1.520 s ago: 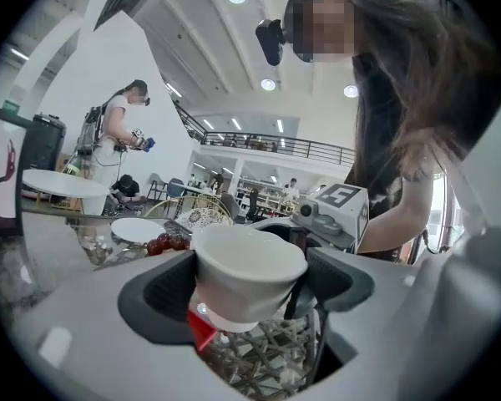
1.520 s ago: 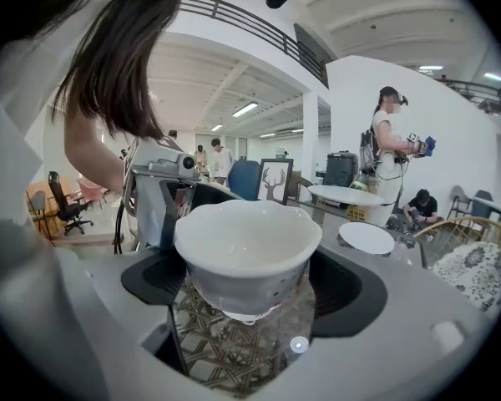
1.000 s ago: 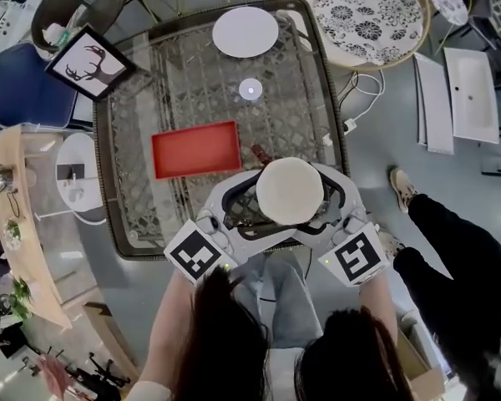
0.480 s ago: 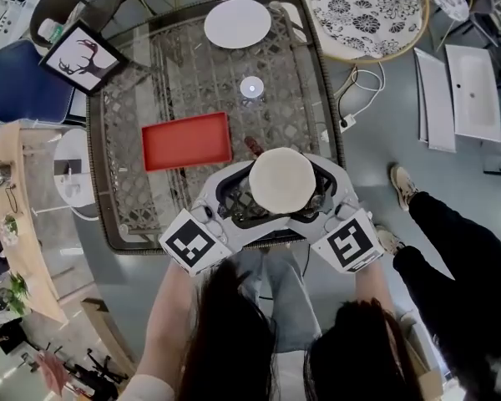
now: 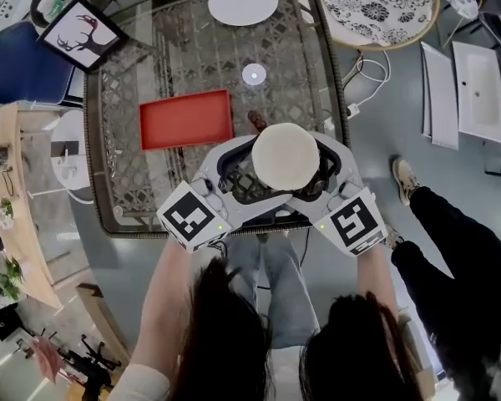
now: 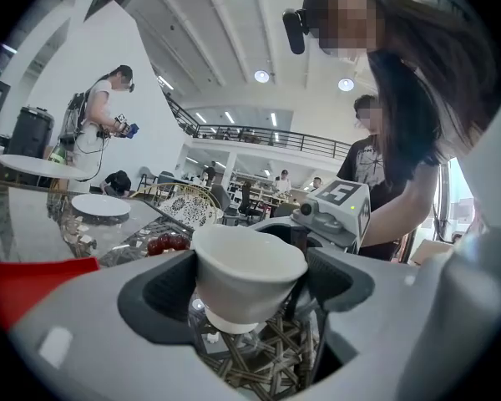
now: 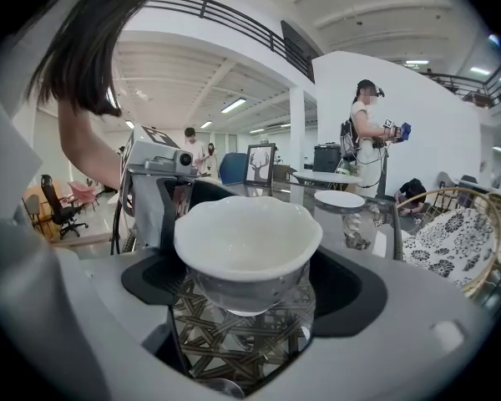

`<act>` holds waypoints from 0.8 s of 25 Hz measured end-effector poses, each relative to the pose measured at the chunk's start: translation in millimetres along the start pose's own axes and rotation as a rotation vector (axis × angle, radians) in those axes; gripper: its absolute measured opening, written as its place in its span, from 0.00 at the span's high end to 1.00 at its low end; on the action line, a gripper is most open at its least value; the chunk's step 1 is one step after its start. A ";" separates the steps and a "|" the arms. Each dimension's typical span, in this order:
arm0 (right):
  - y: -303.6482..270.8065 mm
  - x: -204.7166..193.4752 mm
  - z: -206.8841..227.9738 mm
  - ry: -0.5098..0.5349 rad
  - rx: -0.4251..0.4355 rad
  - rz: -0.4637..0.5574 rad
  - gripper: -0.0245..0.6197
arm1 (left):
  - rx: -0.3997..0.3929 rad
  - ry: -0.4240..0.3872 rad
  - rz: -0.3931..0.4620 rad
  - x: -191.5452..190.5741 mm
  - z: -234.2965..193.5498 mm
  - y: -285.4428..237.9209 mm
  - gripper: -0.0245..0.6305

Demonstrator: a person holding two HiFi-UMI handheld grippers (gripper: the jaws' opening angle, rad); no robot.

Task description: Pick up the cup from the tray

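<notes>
A white cup (image 5: 285, 157) with a wavy rim hangs above the near edge of the glass table, clear of the red tray (image 5: 186, 119) to its left. My left gripper (image 5: 261, 174) and right gripper (image 5: 311, 172) meet around it from either side, each shut on it. In the left gripper view the cup (image 6: 249, 270) sits between the dark pads of the left gripper (image 6: 250, 289). The right gripper view shows the cup (image 7: 247, 249) held the same way by the right gripper (image 7: 249, 284), with woven wicker showing below it.
The glass table has a wicker rim (image 5: 108, 182). On it lie a white plate (image 5: 243, 1) at the far end, a small round glass piece (image 5: 253, 75) and a dark red object (image 5: 257, 122) just beyond the cup. A framed deer picture (image 5: 78, 37) stands far left. Another person's legs (image 5: 451, 249) are at right.
Both grippers keep their hold on the cup, and it stays at about the same spot beside the tray. The whole table has shifted slightly in the head view.
</notes>
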State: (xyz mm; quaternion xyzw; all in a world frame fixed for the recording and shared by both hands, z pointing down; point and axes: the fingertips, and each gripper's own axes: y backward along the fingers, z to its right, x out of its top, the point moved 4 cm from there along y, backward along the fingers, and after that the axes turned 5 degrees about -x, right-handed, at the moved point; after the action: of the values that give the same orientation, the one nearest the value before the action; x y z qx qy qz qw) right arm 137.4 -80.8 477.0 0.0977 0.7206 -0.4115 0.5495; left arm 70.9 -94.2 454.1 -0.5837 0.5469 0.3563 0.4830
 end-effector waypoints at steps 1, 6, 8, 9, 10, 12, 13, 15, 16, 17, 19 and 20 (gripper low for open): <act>0.5 -0.5 0.0 -0.005 -0.002 -0.004 0.21 | -0.006 -0.009 0.001 -0.2 0.2 -0.7 0.34; -2.6 -7.4 -2.9 -0.089 0.020 -0.031 0.23 | 0.011 -0.030 -0.017 -2.7 0.1 0.5 0.34; -0.4 -12.0 -2.5 -0.139 0.024 -0.023 0.19 | 0.009 -0.019 -0.029 -3.2 0.8 0.6 0.34; 1.0 -15.0 -2.6 -0.162 0.026 -0.025 0.16 | 0.009 -0.009 -0.038 -4.2 0.9 1.6 0.34; 2.7 -17.9 -2.8 -0.181 0.026 -0.030 0.15 | 0.009 0.001 -0.049 -5.8 0.9 3.2 0.34; 7.0 -21.6 -2.1 -0.207 0.020 -0.038 0.14 | 0.008 0.016 -0.074 -10.8 1.5 7.8 0.34; 10.1 -22.0 -0.6 -0.220 0.011 -0.036 0.13 | 0.013 0.028 -0.079 -12.3 1.7 10.8 0.34; 16.8 -21.8 3.5 -0.248 -0.013 -0.024 0.12 | 0.032 0.060 -0.065 -13.8 1.1 17.8 0.34; 19.6 -22.4 5.2 -0.258 -0.025 -0.022 0.11 | 0.042 0.073 -0.057 -15.3 0.8 21.3 0.34; 21.8 -23.6 6.4 -0.263 -0.034 -0.024 0.11 | 0.051 0.082 -0.054 -16.9 0.8 24.4 0.34; 24.8 -26.0 8.0 -0.262 -0.052 -0.041 0.11 | 0.062 0.085 -0.061 -19.5 1.0 27.8 0.34; 26.2 -26.8 8.8 -0.262 -0.066 -0.050 0.11 | 0.066 0.085 -0.066 -20.4 0.8 28.6 0.34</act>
State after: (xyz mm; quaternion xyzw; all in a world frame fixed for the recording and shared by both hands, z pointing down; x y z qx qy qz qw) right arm 169.3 -61.8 487.1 0.0068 0.6578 -0.4106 0.6314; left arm 39.8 -85.6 468.2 -0.5999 0.5589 0.2966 0.4897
